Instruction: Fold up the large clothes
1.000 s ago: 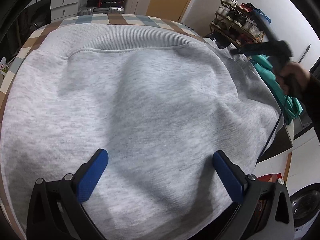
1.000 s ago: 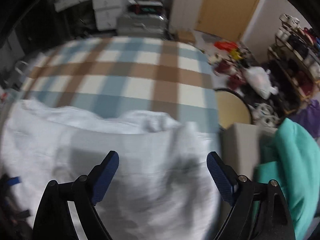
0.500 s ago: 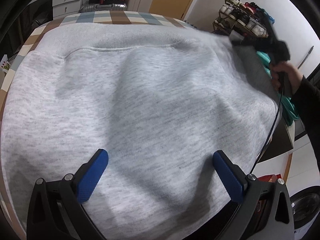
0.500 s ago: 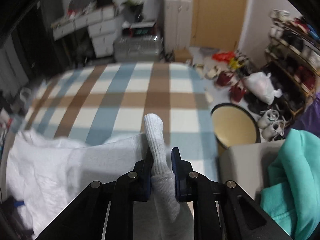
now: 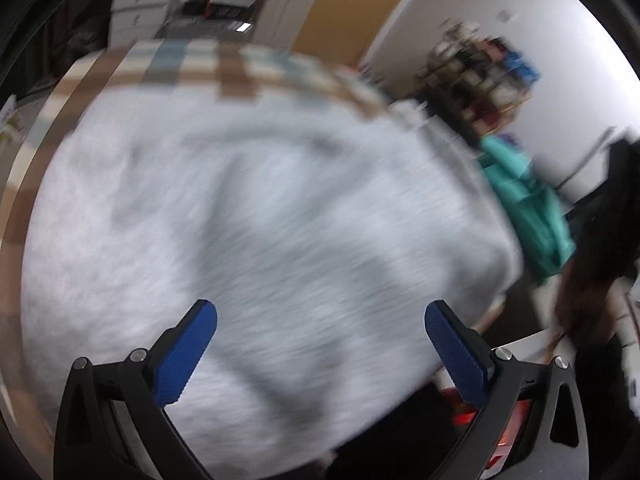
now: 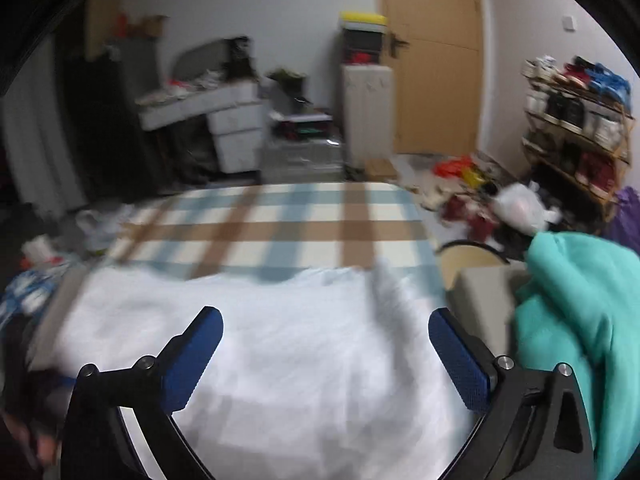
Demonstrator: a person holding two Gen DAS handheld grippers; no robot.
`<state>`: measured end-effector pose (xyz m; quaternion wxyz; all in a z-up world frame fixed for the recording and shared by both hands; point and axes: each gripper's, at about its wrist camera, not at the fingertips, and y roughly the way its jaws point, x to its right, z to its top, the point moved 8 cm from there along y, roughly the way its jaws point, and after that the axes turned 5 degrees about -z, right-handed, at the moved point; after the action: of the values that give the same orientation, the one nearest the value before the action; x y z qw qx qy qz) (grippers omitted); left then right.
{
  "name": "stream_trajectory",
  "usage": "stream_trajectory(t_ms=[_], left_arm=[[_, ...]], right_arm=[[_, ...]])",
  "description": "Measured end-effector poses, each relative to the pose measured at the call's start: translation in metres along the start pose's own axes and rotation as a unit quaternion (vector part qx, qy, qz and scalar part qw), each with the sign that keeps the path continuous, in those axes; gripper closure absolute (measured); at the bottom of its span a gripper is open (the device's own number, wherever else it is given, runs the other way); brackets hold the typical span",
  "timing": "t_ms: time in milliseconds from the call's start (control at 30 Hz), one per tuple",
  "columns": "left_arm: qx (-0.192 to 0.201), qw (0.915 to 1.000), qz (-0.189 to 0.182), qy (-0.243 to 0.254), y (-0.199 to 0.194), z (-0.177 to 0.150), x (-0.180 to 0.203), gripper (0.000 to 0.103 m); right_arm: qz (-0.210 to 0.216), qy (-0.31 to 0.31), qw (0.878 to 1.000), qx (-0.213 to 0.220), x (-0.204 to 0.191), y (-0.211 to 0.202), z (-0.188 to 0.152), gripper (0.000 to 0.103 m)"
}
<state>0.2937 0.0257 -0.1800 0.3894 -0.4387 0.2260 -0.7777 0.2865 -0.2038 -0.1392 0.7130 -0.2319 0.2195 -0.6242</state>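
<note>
— Cluttered room, this: a shoe rack against the far wall, a wooden door, drawers and boxes stacked behind, and in the middle a desk under a blue, brown and white checked cloth.

— And the sweatshirt?

— The grey sweatshirt lies spread flat over the near part of the desk, nearly covering it in the left view; only a band of the check shows beyond its far edge. Just beside it on the right sits a heap of teal clothing on some grey box.

— How far along would you say they are?

— Early, I'd judge. The body looks laid out with a few soft wrinkles, and a strip of fabric seems to lie along its right edge, perhaps a sleeve turned in, but both views are smeared with motion, so I can't swear to it. The main folds look undone.

— Are the claws holding anything?

— No. The left claw stands wide apart above the near hem, nothing between its blue pads. The right claw is spread just as wide over the sweatshirt, empty too.
</note>
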Motion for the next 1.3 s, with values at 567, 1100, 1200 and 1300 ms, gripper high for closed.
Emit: stream_trajectory(t_ms=[567,1100,1200,1300], left_arm=[[-0.124,0.9841,0.123,-0.030,0.084,0.019,-0.022,0.001],[-0.125,0.9762,0.174,0.035,0.109,0.059,-0.044,0.001],[-0.148,0.9734,0.175,0.002,0.099,0.064,-0.042,0.003],[-0.101,0.9795,0.171,0.037,0.084,0.093,-0.013,0.008]], right_arm=[[-0.034,-0.012,0.997,-0.066,-0.045,0.055,-0.114,0.000],[0.145,0.147,0.978,0.001,-0.065,-0.026,-0.126,0.000],[0.130,0.149,0.980,-0.009,-0.061,-0.025,-0.139,0.000],[0.138,0.162,0.977,-0.017,-0.060,-0.021,-0.143,0.000]])
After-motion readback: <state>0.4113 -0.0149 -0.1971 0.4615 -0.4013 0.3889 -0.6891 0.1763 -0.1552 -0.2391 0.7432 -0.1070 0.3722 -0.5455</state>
